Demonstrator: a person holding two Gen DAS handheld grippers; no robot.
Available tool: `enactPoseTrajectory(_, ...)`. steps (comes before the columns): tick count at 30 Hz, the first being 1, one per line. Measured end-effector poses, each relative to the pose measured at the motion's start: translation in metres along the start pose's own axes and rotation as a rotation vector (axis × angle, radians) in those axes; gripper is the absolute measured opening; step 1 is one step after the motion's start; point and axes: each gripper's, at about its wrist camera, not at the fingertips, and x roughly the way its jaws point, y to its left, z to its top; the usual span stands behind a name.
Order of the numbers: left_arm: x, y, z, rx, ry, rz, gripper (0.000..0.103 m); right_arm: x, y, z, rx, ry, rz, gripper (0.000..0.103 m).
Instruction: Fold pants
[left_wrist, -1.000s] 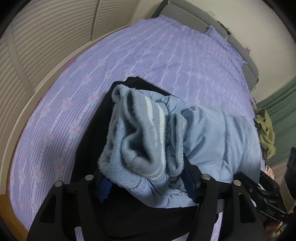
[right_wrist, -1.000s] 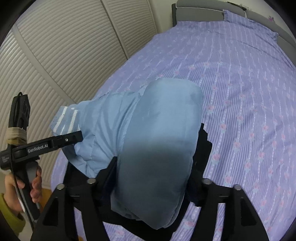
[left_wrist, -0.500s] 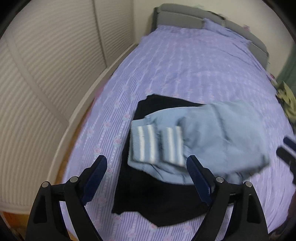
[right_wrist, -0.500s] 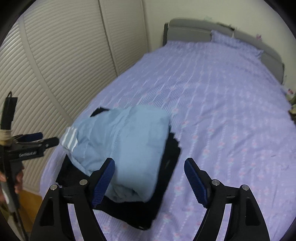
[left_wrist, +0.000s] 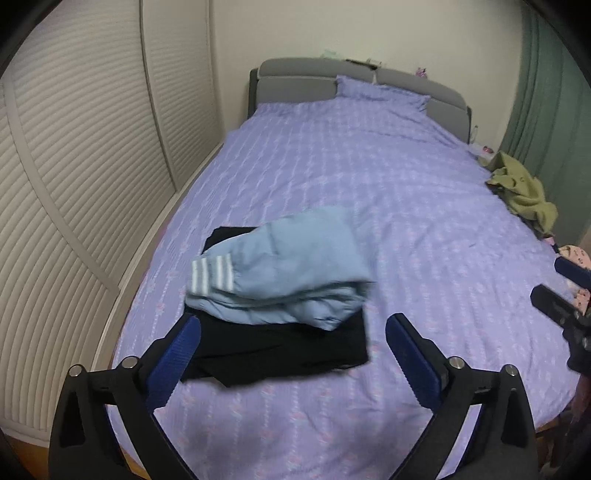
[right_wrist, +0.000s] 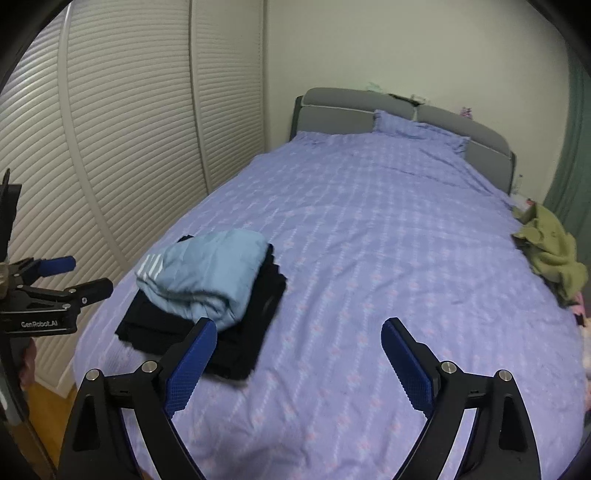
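The light blue pants (left_wrist: 284, 266) are seen folded into a thick bundle lying on top of a folded black garment (left_wrist: 280, 347), which rests on the lilac patterned bedspread (left_wrist: 369, 177) near the foot of the bed, toward the side of the louvred wardrobe doors (left_wrist: 74, 184). A white-striped cuff (left_wrist: 213, 274) is turned toward the wardrobe side of the bundle. The black garment is seen protruding beyond the pants along the near edge and the far left corner.

The left gripper (left_wrist: 293, 341) is held above the bed, short of the stack; its blue-padded fingers (left_wrist: 173, 360) are spread wide and nothing is grasped between them. The right gripper (right_wrist: 299, 345) is likewise held released, fingers wide apart, with the stack seen beyond and to the left of its left finger (right_wrist: 190, 363); no cloth is touched. In the right wrist view the left gripper (right_wrist: 79, 277) is also visible at the left edge, near the stack but apart from it.

An olive-green garment (right_wrist: 550, 251) is noted crumpled at the far right edge of the bed, well apart from the stack. A matching pillow (left_wrist: 380, 90) is seen against the grey headboard (left_wrist: 295, 79). Slight motion blur is recorded in both views.
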Motion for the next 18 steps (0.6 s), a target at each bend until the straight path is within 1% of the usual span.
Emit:
enactPoseTrajectory(2,-0.022,-0.017,-0.006,-0.012,-0.017,-0.031,0.103,-0.025,-0.010,-0.009,0.013,-0.014,-0.014,0.092)
enactPoseTrajectory(4,-0.040,-0.034,-0.013,-0.027,-0.025,-0.062,0.103,-0.052,-0.021,-0.020,0.029,-0.033,-0.031,0.094)
enactPoseTrajectory(9,-0.077,-0.080,-0.029,-0.018,-0.021,-0.095,0.103,-0.104,-0.050,-0.042,0.072,-0.057,-0.051,0.095)
enactPoseTrajectory(14,-0.111,-0.126,-0.046,0.031,-0.055,-0.082,0.103,-0.147,-0.076,-0.063,0.083,-0.087,-0.079,0.095)
enactPoseTrajectory(18,-0.141,-0.159,-0.060,0.078,-0.104,-0.070,0.103,-0.178,-0.100,-0.081,0.118,-0.111,-0.095,0.095)
